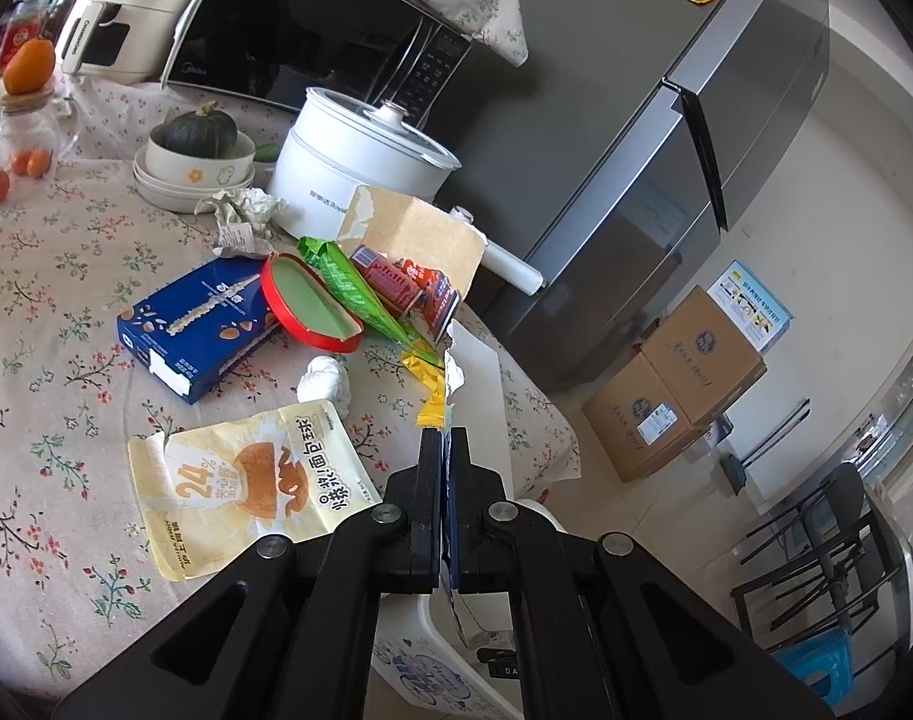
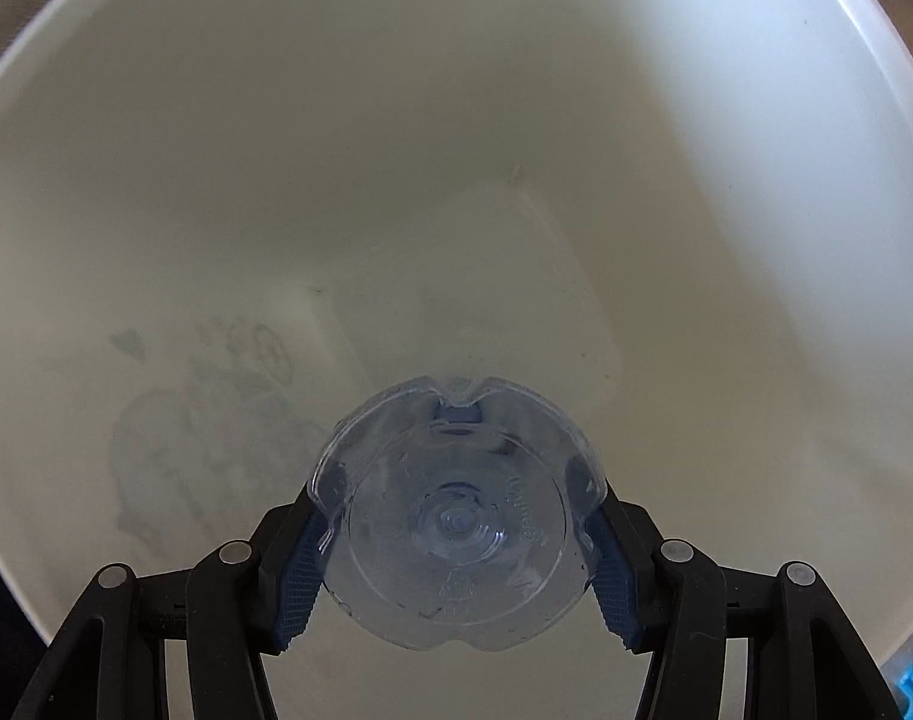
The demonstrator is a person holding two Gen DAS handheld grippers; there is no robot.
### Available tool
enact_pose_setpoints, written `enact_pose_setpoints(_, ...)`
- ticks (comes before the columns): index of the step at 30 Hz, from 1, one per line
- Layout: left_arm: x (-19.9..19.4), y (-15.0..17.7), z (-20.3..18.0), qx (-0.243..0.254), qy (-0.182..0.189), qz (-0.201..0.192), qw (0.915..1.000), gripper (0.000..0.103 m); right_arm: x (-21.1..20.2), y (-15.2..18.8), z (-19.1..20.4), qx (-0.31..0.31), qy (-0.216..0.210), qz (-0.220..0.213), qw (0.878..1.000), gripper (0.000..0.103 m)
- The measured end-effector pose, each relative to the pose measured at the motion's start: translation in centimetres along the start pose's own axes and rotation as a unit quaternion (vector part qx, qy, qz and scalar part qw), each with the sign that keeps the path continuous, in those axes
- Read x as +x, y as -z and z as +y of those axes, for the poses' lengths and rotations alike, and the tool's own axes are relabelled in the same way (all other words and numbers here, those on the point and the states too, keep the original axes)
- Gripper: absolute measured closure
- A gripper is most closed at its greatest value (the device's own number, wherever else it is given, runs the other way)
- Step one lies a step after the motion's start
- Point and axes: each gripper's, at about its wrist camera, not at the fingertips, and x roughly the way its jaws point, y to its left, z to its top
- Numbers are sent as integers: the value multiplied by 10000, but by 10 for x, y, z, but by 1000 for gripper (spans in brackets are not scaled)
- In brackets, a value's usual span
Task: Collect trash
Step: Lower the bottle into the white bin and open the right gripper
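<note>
Disposal is in hand: a clear plastic bottle (image 2: 456,522) is held by the right gripper (image 2: 456,546) over the white bin (image 2: 396,150), release being called for next, while the left gripper (image 1: 443,438) is shut on nothing.

- I read "24%" on the yellow snack pouch (image 1: 249,489), beside Chinese characters.
- "Midea" is on the microwave (image 1: 312,30), low on its door.
- "Royal" shows on the white cooker (image 1: 360,162), cut off by a box.
- "CHANGHONG" runs along the cream appliance (image 1: 117,18).
</note>
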Motion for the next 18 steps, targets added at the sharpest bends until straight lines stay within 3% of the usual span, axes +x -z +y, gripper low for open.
enact_pose_setpoints(6,0,1,1,18,-14,39,10000,103,-33,-9,-12,75,-307,-404,9987,39)
enact_pose_setpoints(13,-1,2,-3,90,40,38,9999,103,-34,-20,-15,-157,-17,-163,9997,40)
enact_pose_setpoints(18,1,5,-8,131,442,209,9987,103,-47,-16,-28,-26,-533,119,9985,39)
